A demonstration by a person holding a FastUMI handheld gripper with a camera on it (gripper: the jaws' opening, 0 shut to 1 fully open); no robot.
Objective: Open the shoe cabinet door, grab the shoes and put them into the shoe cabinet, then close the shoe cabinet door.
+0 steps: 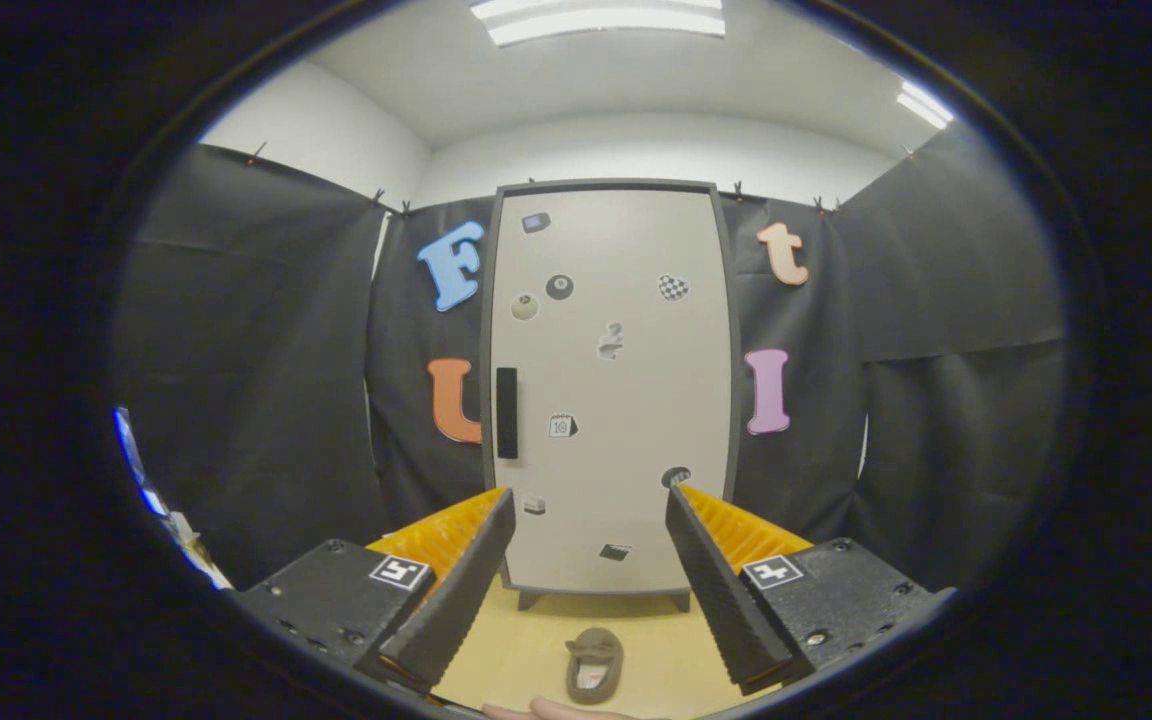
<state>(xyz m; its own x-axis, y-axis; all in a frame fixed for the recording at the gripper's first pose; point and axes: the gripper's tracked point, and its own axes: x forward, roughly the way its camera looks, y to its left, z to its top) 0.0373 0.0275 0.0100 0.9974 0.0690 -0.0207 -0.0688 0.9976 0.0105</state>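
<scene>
While the gripper point(589, 500) is hanging with its two fingers spread wide and nothing between them, the shoe cabinet point(611, 390) is standing dead centre in the frame, tall and pale grey with a dark frame and short feet, its door sitting fully closed so the inside is hidden. Small stickers are dotting the door, and a black handle point(506, 412) is running down its left edge. Low in the frame, a single brown slipper-like shoe point(594, 664) is lying on the light wooden floor point(656, 640), between the fingers and just short of the cabinet's base.
</scene>
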